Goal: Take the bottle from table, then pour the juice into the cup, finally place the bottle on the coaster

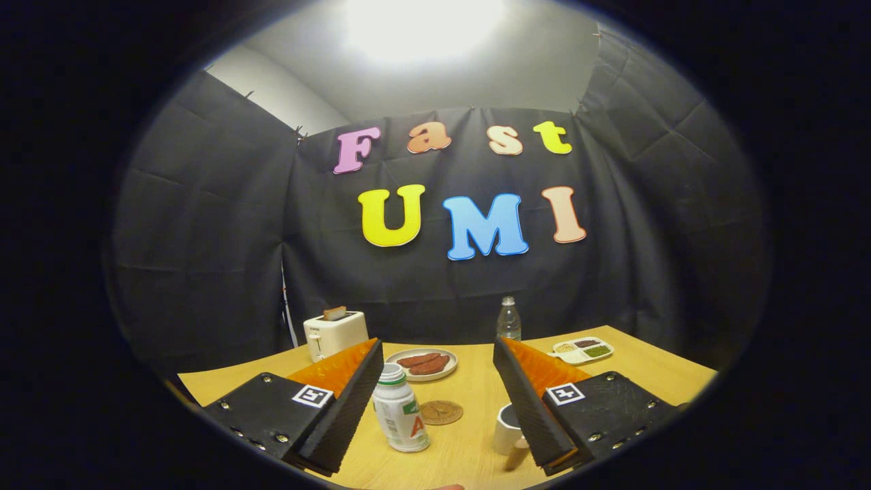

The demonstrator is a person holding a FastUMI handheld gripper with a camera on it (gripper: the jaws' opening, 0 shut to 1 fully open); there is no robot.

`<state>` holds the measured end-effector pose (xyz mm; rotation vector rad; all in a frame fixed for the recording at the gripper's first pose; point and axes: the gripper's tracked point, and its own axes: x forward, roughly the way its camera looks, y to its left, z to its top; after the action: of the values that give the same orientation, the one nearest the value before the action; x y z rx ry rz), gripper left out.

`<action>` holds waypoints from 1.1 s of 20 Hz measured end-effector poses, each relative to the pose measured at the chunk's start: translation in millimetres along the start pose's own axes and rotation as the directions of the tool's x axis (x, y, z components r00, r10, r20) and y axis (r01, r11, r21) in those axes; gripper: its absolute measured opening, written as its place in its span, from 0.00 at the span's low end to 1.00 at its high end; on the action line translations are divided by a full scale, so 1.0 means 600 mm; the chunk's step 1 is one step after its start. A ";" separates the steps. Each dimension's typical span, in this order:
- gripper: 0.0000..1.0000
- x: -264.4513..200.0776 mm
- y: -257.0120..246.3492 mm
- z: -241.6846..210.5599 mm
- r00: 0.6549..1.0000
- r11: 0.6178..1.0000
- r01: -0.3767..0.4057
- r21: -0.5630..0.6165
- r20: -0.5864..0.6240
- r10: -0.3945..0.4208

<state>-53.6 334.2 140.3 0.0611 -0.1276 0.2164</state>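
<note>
A small white juice bottle (400, 410) with a pale green cap stands upright on the wooden table (469, 449), close beside my left finger and between the two fingers. My gripper (435, 354) is open, with a wide gap and nothing held. A round brown coaster (441, 412) lies flat just beyond the bottle, to its right. A white cup (507, 429) stands by my right finger, which hides part of it.
A white toaster (335, 333) with toast stands at the back left. A plate (423, 363) of sausages sits mid-table beyond the coaster. A clear water bottle (508, 320) and a divided tray (582, 350) of food stand at the back right.
</note>
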 end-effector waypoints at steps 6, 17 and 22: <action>0.98 0.052 0.048 -0.086 0.996 1.000 -0.016 -0.009 -0.088 0.015; 0.95 0.127 0.069 -0.211 0.976 0.999 -0.010 -0.041 -0.219 0.001; 0.75 0.139 0.069 -0.227 0.974 1.000 0.008 -0.024 -0.227 -0.013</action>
<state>34.6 402.1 18.3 0.0143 0.0980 0.2095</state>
